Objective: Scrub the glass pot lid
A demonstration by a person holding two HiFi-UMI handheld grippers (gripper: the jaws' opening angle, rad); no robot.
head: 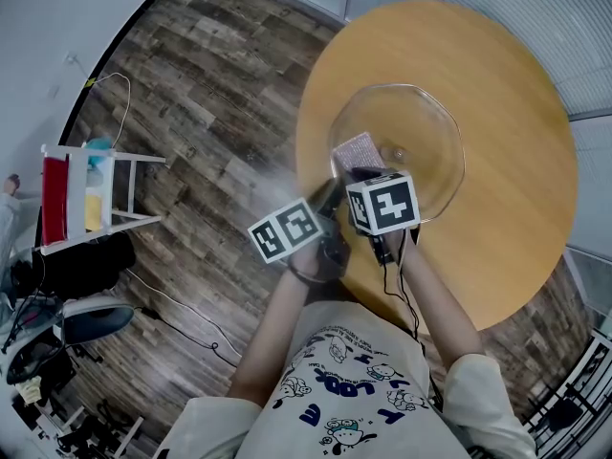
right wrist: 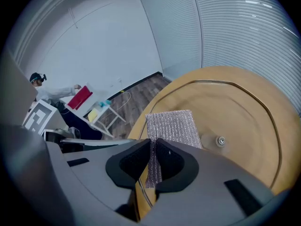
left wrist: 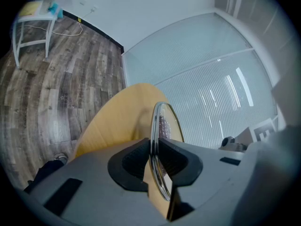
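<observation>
Scrubbing judged under way, not finished. Pinching metal rim of clear round glass pot lid (head: 421, 127) over round light-wood table (head: 516, 84) with left gripper (left wrist: 154, 147); clamping grey woven scouring pad (right wrist: 171, 126) in right gripper (right wrist: 154, 159), flat on glass near centre screw. Far half probably still to cover

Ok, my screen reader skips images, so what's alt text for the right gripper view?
The right gripper is shut on a silvery scrubbing cloth that lies against a glass lid over a round wooden table. Wood floor and white walls behind.
</observation>
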